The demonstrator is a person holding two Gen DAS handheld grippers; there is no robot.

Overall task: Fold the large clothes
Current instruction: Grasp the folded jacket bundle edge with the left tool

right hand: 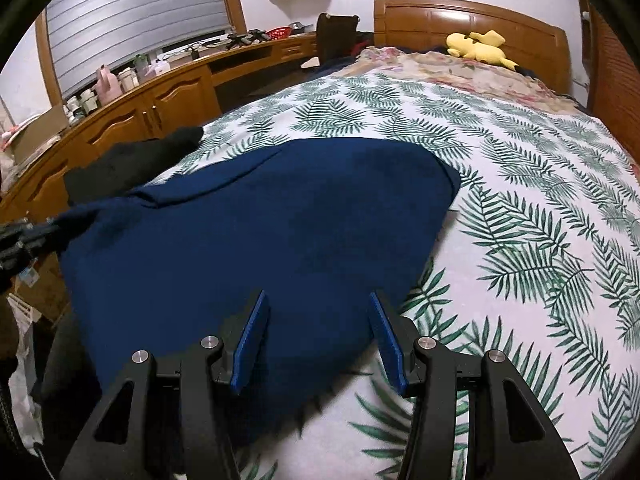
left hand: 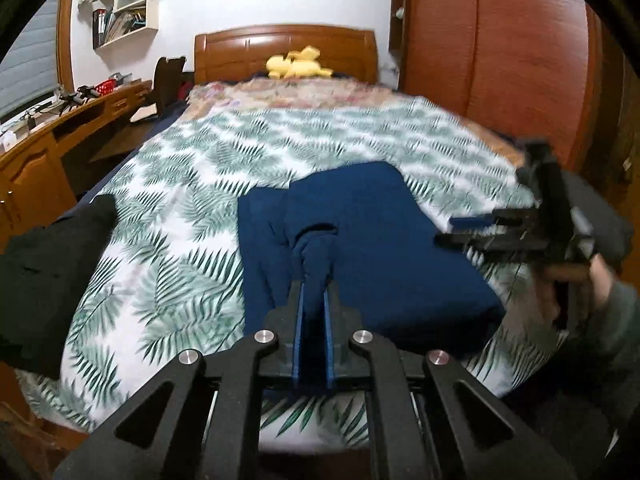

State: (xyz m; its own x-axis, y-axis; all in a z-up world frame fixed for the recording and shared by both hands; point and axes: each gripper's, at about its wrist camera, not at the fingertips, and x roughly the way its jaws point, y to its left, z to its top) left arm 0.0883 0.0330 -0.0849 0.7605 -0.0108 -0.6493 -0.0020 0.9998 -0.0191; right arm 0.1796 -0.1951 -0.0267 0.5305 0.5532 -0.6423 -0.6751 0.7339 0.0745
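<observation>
A large navy blue garment [left hand: 380, 240] [right hand: 280, 224] lies partly folded on the leaf-print bedspread [left hand: 192, 184] [right hand: 520, 208]. My left gripper [left hand: 314, 292] is shut on a bunched strip of the navy fabric, which rises in a ridge from the garment to the blue pads. In the right wrist view my right gripper [right hand: 318, 300] stands open above the garment's near edge, nothing between its pads. The same right gripper [left hand: 460, 230] shows blurred at the right of the left wrist view, held by a hand in a grey-green sleeve [left hand: 616, 320].
A black garment [left hand: 44, 256] [right hand: 132, 168] lies at the bed's left edge. A yellow plush toy [left hand: 296, 65] [right hand: 480, 50] rests by the wooden headboard [left hand: 280, 46]. A wooden desk [right hand: 160, 96] runs along the left; a wardrobe [left hand: 500, 48] stands at the right.
</observation>
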